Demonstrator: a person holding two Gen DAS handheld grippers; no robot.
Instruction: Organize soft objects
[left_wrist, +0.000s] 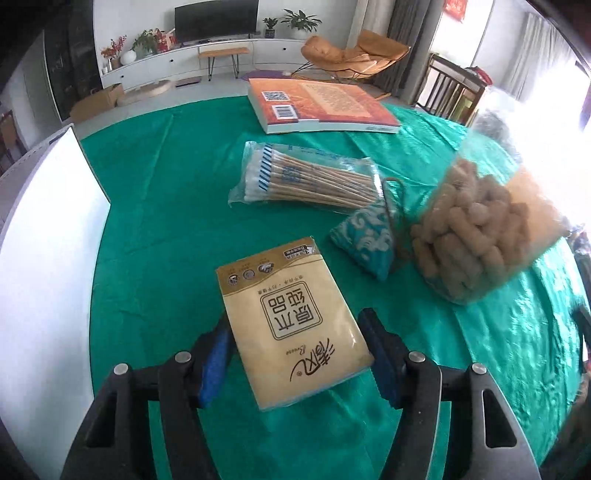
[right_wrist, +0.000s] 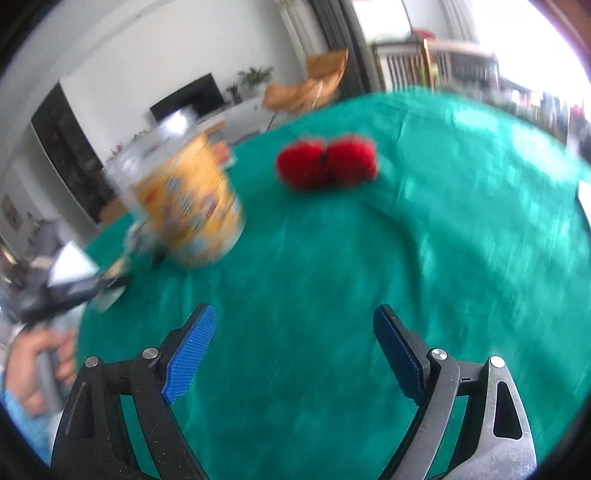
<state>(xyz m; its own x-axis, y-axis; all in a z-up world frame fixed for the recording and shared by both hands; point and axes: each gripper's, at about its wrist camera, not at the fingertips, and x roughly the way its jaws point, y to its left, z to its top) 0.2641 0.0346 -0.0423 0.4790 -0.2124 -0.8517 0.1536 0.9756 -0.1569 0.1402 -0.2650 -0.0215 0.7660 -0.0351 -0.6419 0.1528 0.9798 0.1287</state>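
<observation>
I am straddling the tissue pack (left_wrist: 291, 321) with my left tool (left_wrist: 295, 354), spread wide, pads not yet pressing, so it can be pinched off the table (left_wrist: 166, 206). My right tool (right_wrist: 295, 350) is hanging spread and empty, red pompoms (right_wrist: 327, 162) lying well beyond it.

A green-clothed desk (left_wrist: 155, 206) carries a book (left_wrist: 321, 105), cotton swabs (left_wrist: 306, 179), a teal pouch (left_wrist: 364, 240), a tissue pack (left_wrist: 291, 321), and, perhaps, red pompoms (right_wrist: 327, 162).

One tissue pack (left_wrist: 291, 325), one swab bag (left_wrist: 306, 181), one book (left_wrist: 321, 105), two red pompoms (right_wrist: 327, 162)
</observation>
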